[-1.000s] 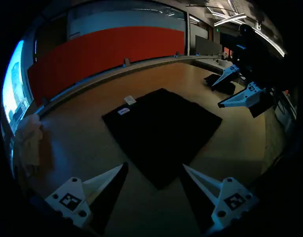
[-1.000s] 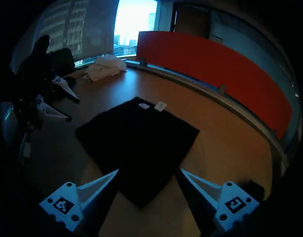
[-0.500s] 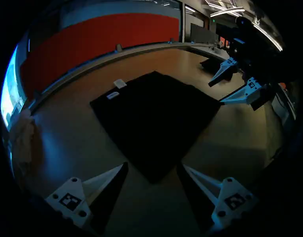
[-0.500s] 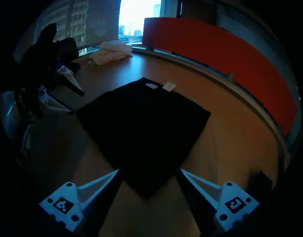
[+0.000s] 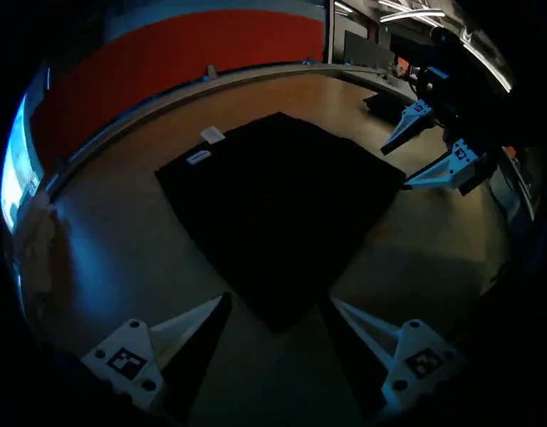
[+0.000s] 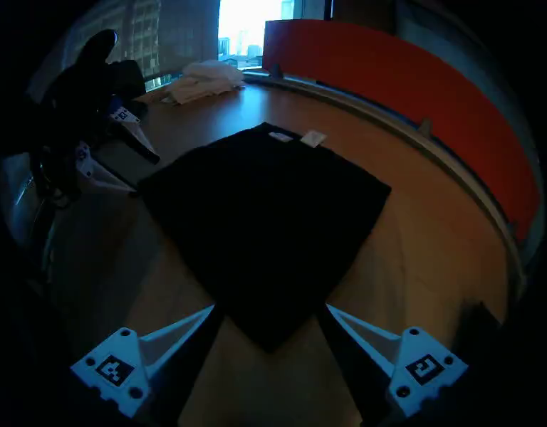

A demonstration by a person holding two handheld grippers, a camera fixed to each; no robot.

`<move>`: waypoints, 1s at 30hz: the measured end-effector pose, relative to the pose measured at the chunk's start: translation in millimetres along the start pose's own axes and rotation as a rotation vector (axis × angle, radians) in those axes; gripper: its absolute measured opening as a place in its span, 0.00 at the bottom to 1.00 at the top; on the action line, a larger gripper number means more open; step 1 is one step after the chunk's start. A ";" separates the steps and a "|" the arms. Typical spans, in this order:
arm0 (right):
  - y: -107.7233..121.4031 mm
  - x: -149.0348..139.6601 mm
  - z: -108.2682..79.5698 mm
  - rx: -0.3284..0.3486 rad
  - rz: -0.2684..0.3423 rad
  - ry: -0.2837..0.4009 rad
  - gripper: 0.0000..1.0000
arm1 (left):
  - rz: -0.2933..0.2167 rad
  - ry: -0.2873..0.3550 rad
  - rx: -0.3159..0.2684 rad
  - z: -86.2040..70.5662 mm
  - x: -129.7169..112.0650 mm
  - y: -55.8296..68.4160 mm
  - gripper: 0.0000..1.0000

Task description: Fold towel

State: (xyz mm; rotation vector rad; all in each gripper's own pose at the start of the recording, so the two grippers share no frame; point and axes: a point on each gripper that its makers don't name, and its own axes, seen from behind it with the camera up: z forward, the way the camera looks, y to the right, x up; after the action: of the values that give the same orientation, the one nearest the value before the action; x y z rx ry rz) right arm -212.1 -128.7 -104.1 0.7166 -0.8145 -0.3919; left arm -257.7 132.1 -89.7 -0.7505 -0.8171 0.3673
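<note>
The wooden table (image 5: 117,242) takes up most of the room in front of me, and the black towel (image 5: 280,213) lies spread flat on it in a single layer, one corner pointing at each gripper. Over the last second both grippers have come down and in. The towel now looms larger and nearer to each than it did, and its corners have slid in between the fingers instead of lying out ahead of them. I read that as the approach nearly finished, with the pinch that starts the first fold still to come and no fold made yet.

The left gripper (image 5: 277,299) has its jaws spread wide, with the towel's near corner poking into the gap and not visibly touching either finger. The right gripper (image 6: 270,307) is just as wide open, and its own near corner sits between its fingers the same way. In the right gripper view, one finger of the left gripper is at the towel's left corner. Two small white tags (image 5: 199,157) sit at the towel's far edge, well away from both grippers.
</note>
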 end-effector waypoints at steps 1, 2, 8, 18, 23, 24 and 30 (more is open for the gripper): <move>-0.1 -1.1 0.4 0.003 0.001 -0.004 0.97 | 0.004 -0.005 0.001 0.9 -1.2 -0.2 0.90; -0.1 -2.1 0.7 0.006 0.002 -0.008 0.97 | 0.007 -0.010 0.002 1.7 -2.3 -0.3 0.90; 3.6 -4.7 1.4 0.006 0.011 -0.015 0.95 | 0.009 -0.028 -0.005 3.6 -4.3 2.2 0.90; 1.0 -10.3 4.5 0.031 0.013 -0.032 0.85 | -0.002 -0.038 -0.013 5.5 -5.2 3.6 0.89; -0.2 -12.4 3.6 0.042 0.026 -0.030 0.80 | -0.002 -0.040 -0.015 5.6 -4.5 3.6 0.88; -0.5 -12.5 3.6 0.043 0.026 -0.029 0.78 | -0.004 -0.040 -0.014 5.5 -4.6 3.6 0.88; -4.0 -11.3 4.3 0.051 0.016 -0.031 0.68 | -0.007 -0.047 -0.012 4.8 -4.8 5.9 0.79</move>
State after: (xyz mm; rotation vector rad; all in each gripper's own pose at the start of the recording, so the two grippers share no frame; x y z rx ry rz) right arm -222.7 -126.9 -110.7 0.7525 -0.8617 -0.3700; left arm -264.6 135.7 -94.3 -0.7520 -0.8666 0.3751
